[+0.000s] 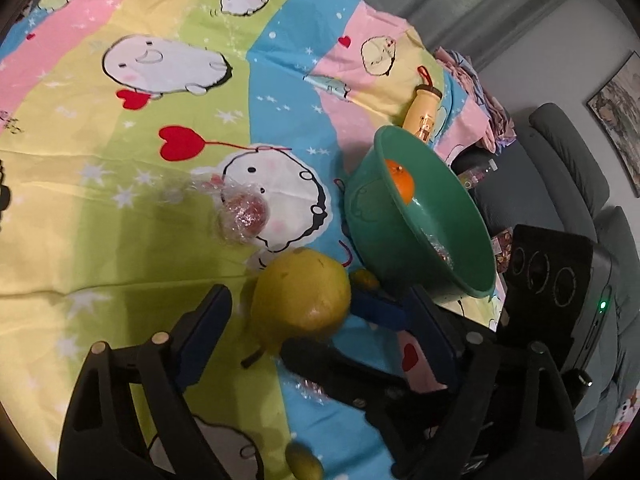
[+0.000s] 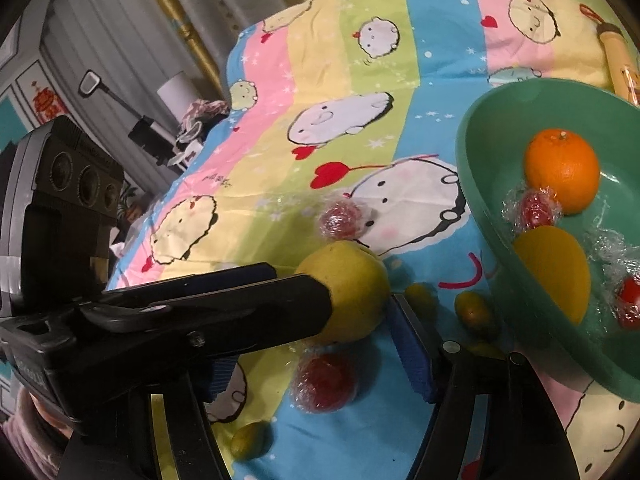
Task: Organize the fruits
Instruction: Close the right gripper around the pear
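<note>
Yellow-green and stem-end toward the camera, a large pear (image 1: 302, 298) lies on a cartoon-print cloth (image 1: 120, 216) between the spread fingers of the left gripper (image 1: 320, 312), its long axis running roughly along the gripper's line of reach. In the right wrist view the pear (image 2: 352, 292) sits dead ahead of the right gripper (image 2: 316, 344), whose jaws also stand apart and hold nothing; the left gripper's black finger crosses in front from the left and meets the fruit's side. Whether the left pads already press on the pear cannot be told. Both hands crowd one fruit, the left looking nearer. A green bowl (image 1: 460, 276) with an orange (image 1: 402, 184) waits just to the pear's right, tilted. A wrapped red fruit (image 1: 244, 214) lies beyond.
</note>
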`<state>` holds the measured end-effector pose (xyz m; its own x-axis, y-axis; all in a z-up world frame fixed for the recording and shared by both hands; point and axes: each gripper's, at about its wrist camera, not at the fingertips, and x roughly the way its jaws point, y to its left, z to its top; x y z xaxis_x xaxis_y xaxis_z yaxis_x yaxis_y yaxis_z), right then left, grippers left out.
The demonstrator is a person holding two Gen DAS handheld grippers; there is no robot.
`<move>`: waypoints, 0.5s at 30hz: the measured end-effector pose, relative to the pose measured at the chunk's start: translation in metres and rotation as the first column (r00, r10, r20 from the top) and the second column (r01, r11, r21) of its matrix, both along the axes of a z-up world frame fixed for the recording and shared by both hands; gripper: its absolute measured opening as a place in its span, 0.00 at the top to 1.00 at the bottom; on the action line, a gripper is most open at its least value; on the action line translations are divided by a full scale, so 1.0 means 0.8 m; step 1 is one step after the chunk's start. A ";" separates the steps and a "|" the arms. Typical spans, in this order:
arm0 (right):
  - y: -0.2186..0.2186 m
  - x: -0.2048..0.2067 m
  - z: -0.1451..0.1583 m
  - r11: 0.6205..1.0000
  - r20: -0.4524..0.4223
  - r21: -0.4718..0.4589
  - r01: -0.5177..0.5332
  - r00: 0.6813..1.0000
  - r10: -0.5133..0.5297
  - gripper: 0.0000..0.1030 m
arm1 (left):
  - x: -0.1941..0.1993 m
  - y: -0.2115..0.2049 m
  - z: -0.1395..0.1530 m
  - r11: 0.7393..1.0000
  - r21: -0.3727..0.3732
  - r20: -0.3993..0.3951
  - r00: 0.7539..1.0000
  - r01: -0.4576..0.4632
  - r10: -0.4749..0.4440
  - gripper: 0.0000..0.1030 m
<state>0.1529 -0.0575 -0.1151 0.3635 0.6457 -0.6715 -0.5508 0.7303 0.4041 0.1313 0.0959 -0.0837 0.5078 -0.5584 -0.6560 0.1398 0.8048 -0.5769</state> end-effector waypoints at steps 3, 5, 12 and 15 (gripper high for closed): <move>0.003 0.002 -0.005 1.000 0.002 -0.002 0.004 1.000 -0.004 0.31 | 0.006 -0.001 -0.007 1.000 -0.019 -0.021 1.000 0.012 -0.012 0.24; 0.005 0.003 -0.005 1.000 0.011 -0.010 -0.001 1.000 0.001 0.31 | 0.008 -0.002 -0.009 1.000 -0.023 -0.028 0.999 0.019 -0.019 0.26; 0.008 0.007 -0.014 1.000 -0.007 -0.025 -0.009 1.000 0.008 0.36 | 0.008 0.002 -0.019 1.000 -0.004 -0.048 0.999 0.020 -0.020 0.43; 0.010 0.007 -0.013 0.999 0.004 -0.038 -0.016 1.000 0.016 0.36 | 0.009 0.002 -0.022 1.000 -0.012 -0.051 0.998 0.020 -0.020 0.43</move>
